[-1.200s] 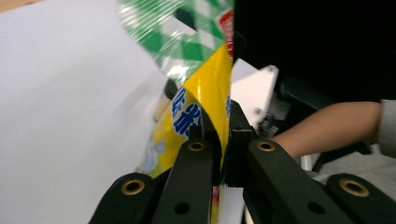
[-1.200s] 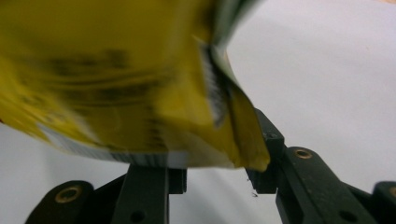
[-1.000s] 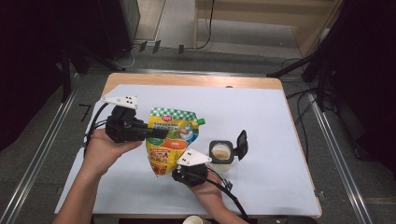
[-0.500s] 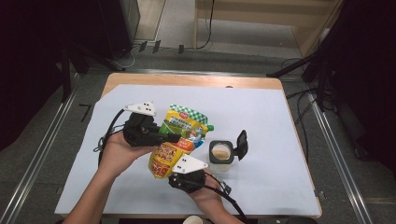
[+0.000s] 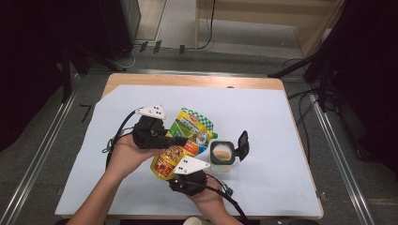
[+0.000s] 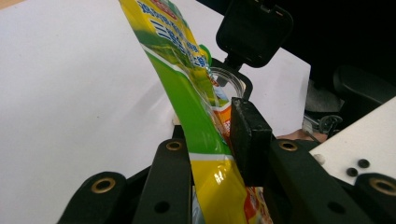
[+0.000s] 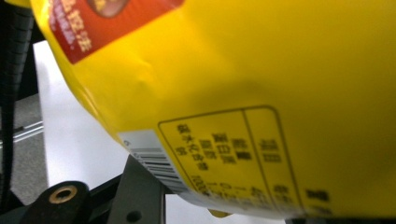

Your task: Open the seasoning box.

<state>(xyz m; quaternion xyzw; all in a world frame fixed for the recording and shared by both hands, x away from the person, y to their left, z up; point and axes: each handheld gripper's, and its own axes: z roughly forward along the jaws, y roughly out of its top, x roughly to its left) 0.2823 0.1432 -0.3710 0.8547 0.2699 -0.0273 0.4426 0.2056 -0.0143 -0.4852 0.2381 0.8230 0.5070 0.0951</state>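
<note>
- At the centre of the high view, the pouch point(image 5: 187, 138) hangs above the counter point(image 5: 281, 140), tilted toward the open jar point(image 5: 222, 154) just to its right.
- The left gripper point(image 5: 176, 140) has its jaws closed tight on the pouch's side; the left gripper view shows both pads pinching the film.
- The right gripper point(image 5: 180, 169) sits at the pouch's bottom end; I cannot tell whether its jaws are clamped.
- Risk: the slick film could slip in the jaws, so the contents might miss the small jar and spill.
- Risk: the swinging pouch could knock the jar or its raised lid point(image 5: 243, 143).
- White sheet over a wooden counter; dark room, cables on the floor at the upper frame.
</note>
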